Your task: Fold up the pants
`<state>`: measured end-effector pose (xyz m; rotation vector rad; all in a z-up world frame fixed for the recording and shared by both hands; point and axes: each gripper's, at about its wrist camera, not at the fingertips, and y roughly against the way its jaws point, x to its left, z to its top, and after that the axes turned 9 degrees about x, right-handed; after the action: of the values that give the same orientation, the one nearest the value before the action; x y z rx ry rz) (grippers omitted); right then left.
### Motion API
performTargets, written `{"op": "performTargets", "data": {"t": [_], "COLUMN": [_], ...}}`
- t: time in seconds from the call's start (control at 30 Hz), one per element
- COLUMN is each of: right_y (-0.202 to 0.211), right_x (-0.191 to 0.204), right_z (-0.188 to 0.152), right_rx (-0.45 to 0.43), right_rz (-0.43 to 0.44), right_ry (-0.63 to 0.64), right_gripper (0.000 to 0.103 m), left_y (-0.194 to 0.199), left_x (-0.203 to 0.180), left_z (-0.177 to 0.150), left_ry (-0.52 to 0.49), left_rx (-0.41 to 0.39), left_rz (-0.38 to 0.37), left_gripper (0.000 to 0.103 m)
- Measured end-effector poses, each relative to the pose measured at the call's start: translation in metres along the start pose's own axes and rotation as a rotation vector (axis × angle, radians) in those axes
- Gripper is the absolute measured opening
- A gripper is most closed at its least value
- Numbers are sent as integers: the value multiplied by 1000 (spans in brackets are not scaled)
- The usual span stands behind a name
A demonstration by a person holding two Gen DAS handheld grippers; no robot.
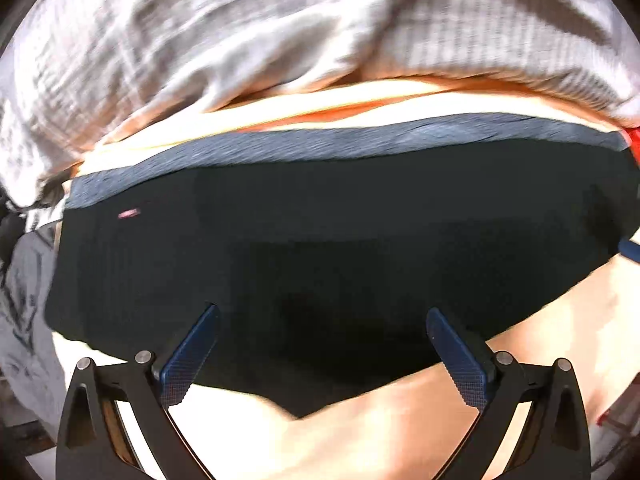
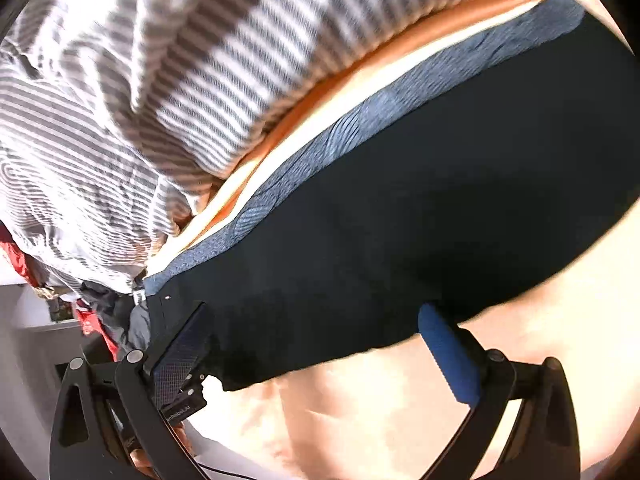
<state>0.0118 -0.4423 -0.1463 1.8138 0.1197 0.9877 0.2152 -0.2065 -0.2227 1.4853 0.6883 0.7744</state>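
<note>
Dark navy pants [image 1: 340,240] lie folded flat on a pale surface, with a lighter blue-grey waistband [image 1: 320,144] along the far edge. My left gripper [image 1: 320,316] is open, its blue-padded fingers [image 1: 192,352] spread over the near edge of the pants, holding nothing. In the right wrist view the same pants [image 2: 420,200] run diagonally with the waistband [image 2: 320,148] on the upper left. My right gripper [image 2: 316,316] is open over the pants' near edge, its fingers [image 2: 448,352] wide apart and empty.
A rumpled grey-and-white striped cloth [image 1: 240,32] lies beyond the pants, also in the right wrist view [image 2: 160,80]. An orange and cream strip [image 1: 360,100] runs between them. Red and dark clothes [image 2: 100,320] pile at the left. The pale surface [image 2: 400,400] lies in front.
</note>
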Motion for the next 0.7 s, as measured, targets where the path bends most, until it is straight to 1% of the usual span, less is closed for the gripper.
{"op": "performTargets", "data": {"t": [0.2, 0.27, 0.33, 0.4, 0.47, 0.57, 0.63, 0.7], "right_y": [39, 49, 55, 61, 69, 82, 90, 93], "right_x": [-24, -39, -51, -59, -70, -82, -93, -104], "right_z": [1, 6, 12, 15, 18, 24, 35, 51], "right_rx": [-45, -58, -69, -83, -104, -142, -160, -159], "right_rz": [-103, -140, -157, -173, -177, -204, -224, -234], "right_ry": [26, 16, -2, -11, -11, -20, -33, -41], "right_gripper": [103, 103, 103, 97, 84, 72, 70, 70], "left_y": [9, 9, 8, 6, 6, 4, 0, -8], "left_x": [-65, -80, -92, -100, -113, -136, -162, -180], "left_z": [26, 36, 50, 61, 74, 90, 98, 99], "left_ry": [5, 10, 21, 38, 50, 48, 33, 8], "left_rx": [-26, -37, -44, -40, -38, -32, -20, 0], "left_rz": [-46, -46, -37, -41, -49, -41, -41, -25], "left_gripper": [103, 103, 103, 103, 103, 103, 103, 103]}}
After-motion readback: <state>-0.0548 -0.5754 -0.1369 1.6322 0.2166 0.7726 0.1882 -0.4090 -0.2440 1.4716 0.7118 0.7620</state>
